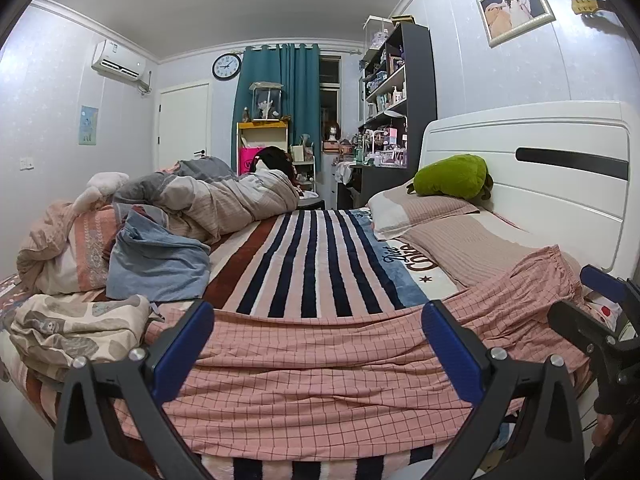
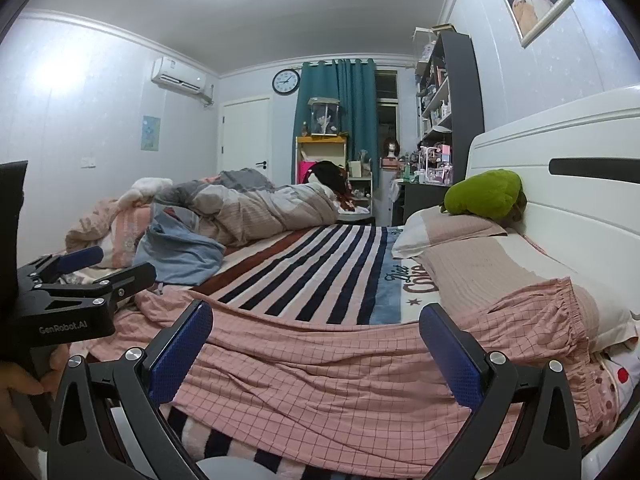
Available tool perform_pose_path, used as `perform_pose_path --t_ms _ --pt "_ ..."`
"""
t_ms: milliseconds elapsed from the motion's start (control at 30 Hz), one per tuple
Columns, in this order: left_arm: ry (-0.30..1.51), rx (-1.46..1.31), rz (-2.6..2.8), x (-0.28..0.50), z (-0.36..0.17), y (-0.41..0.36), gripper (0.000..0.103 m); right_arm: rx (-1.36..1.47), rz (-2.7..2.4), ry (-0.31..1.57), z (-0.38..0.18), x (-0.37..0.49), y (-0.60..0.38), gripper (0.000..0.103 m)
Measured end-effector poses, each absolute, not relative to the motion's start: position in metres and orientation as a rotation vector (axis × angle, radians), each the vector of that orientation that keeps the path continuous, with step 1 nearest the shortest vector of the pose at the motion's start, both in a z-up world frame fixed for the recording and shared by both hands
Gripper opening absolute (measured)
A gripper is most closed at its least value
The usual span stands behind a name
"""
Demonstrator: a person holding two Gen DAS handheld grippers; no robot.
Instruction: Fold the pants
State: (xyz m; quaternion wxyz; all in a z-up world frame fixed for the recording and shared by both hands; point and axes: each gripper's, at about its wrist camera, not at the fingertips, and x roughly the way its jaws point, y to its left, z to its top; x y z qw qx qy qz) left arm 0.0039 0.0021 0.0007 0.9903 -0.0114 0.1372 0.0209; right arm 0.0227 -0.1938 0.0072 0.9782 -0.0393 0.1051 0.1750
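Note:
Pink checked pants [image 1: 320, 376] lie spread along the near edge of the bed, the elastic waistband to the right on a pillow [image 2: 568, 296]. They show in the right wrist view too [image 2: 332, 376]. My left gripper [image 1: 318, 344] is open and empty, just above the middle of the pants. My right gripper [image 2: 316, 344] is open and empty over the pants nearer the waistband. The right gripper also shows at the right edge of the left wrist view [image 1: 600, 308], and the left gripper at the left of the right wrist view [image 2: 104, 268].
A striped blanket [image 1: 312, 256] covers the bed. A blue garment [image 1: 156, 264] and a patterned cloth [image 1: 72, 328] lie left. A rumpled duvet [image 1: 224, 200] lies behind. Pillows [image 1: 464, 240], a green plush [image 1: 452, 176] and the white headboard [image 1: 560, 184] are right.

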Motion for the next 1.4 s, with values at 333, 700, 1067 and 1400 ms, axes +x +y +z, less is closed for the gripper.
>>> perform_pose_path --t_ms 333,700,1067,1400 --pt "0.269 -0.025 0.049 0.002 0.001 0.003 0.102 -0.075 0.352 0.208 0.008 0.022 -0.193 0.102" --pt "0.269 -0.033 0.05 0.001 0.001 0.006 0.102 -0.029 0.345 0.207 0.007 0.023 -0.198 0.102" --pt "0.285 -0.066 0.057 -0.003 -0.006 0.026 0.102 -0.01 0.357 0.198 0.003 0.02 -0.201 0.102" --pt "0.409 -0.235 0.089 0.009 -0.064 0.113 0.102 0.043 0.335 0.347 -0.041 0.052 -0.202 0.102"
